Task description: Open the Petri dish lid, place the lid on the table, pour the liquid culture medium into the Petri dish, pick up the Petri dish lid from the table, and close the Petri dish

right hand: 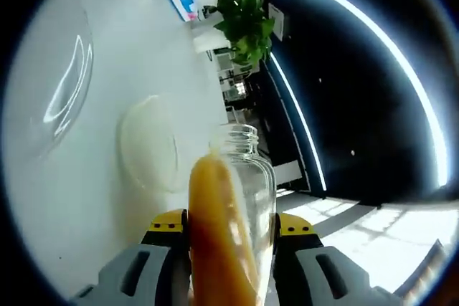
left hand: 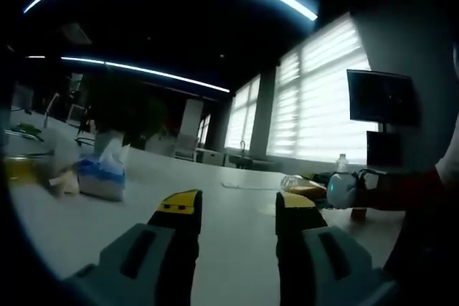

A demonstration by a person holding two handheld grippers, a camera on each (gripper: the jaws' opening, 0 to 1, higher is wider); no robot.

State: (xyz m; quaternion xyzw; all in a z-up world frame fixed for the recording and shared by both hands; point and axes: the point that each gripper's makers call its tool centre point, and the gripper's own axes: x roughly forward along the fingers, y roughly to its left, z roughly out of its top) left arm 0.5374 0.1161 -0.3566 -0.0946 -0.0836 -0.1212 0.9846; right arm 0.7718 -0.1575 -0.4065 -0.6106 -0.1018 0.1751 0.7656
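One bottle (right hand: 233,227) tipped sideways, mouth toward dish (right hand: 149,142)

Tilted bottle (right hand: 231,227); amber medium inside

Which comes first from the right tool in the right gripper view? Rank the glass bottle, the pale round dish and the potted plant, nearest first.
1. glass bottle: held between the right tool's jaws.
2. pale round dish: on the table just beyond, left of the bottle's neck.
3. potted plant: far along the table, near the view's top.

Left gripper (left hand: 234,213) grey-bodied, yellow-and-black tipped jaws, red sleeve (left hand: 423,188)
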